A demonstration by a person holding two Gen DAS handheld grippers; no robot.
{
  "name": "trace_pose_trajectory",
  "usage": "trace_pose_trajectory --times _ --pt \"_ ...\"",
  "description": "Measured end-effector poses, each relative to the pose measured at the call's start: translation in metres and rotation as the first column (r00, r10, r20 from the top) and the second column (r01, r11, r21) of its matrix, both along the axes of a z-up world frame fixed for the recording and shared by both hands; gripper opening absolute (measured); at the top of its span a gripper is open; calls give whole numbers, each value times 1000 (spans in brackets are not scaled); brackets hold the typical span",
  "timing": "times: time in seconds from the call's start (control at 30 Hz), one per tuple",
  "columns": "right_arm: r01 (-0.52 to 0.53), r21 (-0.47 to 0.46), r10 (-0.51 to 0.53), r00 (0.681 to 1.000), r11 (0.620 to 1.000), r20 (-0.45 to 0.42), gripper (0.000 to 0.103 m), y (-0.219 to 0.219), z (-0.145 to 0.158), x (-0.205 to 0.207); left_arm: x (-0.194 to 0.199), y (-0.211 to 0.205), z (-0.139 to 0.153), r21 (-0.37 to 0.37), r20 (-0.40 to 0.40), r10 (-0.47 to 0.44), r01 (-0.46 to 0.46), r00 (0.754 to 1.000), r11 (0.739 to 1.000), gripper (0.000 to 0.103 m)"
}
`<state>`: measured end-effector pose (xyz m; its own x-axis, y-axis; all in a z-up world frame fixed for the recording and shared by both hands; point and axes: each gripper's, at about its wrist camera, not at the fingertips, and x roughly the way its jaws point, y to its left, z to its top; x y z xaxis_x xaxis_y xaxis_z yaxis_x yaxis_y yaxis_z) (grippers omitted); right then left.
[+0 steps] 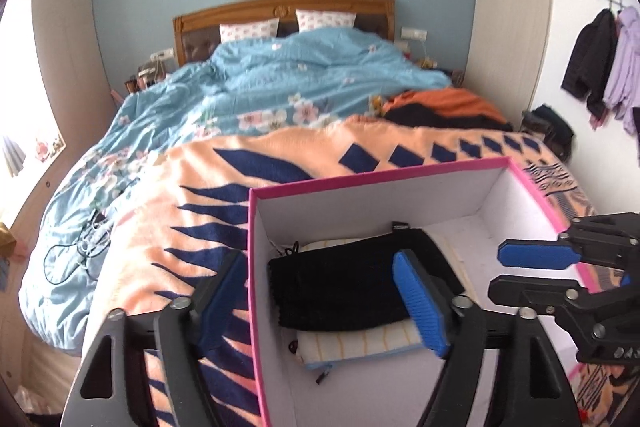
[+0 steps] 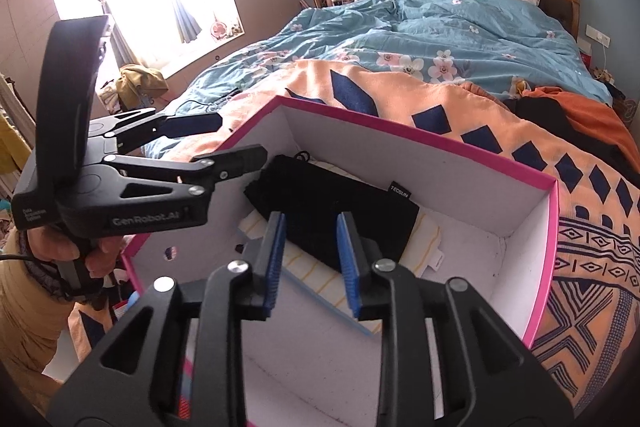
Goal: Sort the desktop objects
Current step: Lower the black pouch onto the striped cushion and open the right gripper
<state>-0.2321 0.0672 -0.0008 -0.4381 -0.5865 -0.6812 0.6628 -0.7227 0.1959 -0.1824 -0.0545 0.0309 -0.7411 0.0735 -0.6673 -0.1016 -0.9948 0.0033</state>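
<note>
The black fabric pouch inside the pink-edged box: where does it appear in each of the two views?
Left wrist view: the black fabric pouch lies low in the centre, on the yellow-striped white cloth, partly behind a blue finger pad.
Right wrist view: the pouch is near the centre, just beyond the blue pads.
Shared landmark: the pink-edged white box on the orange blanket.

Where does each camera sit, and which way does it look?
Left wrist: rides the left gripper, looks down into the pink-rimmed box towards the headboard; its open fingers and the right gripper show.
Right wrist: rides the right gripper, looks across the box towards the window; the left gripper and a hand show.
Shared: box, black pouch, bed.
</note>
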Motion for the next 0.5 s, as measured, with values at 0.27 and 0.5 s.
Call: trace_pose_trajectory --times 0.27,0.5 --pt "-47 -78 44 998 996 -35 36 14 13 47 72 -11 21 17 -131 -18 20 991 1000 89" --pt "-120 -112 114 992 986 -56 55 17 22 95 123 -21 21 55 -193 -26 37 981 998 103"
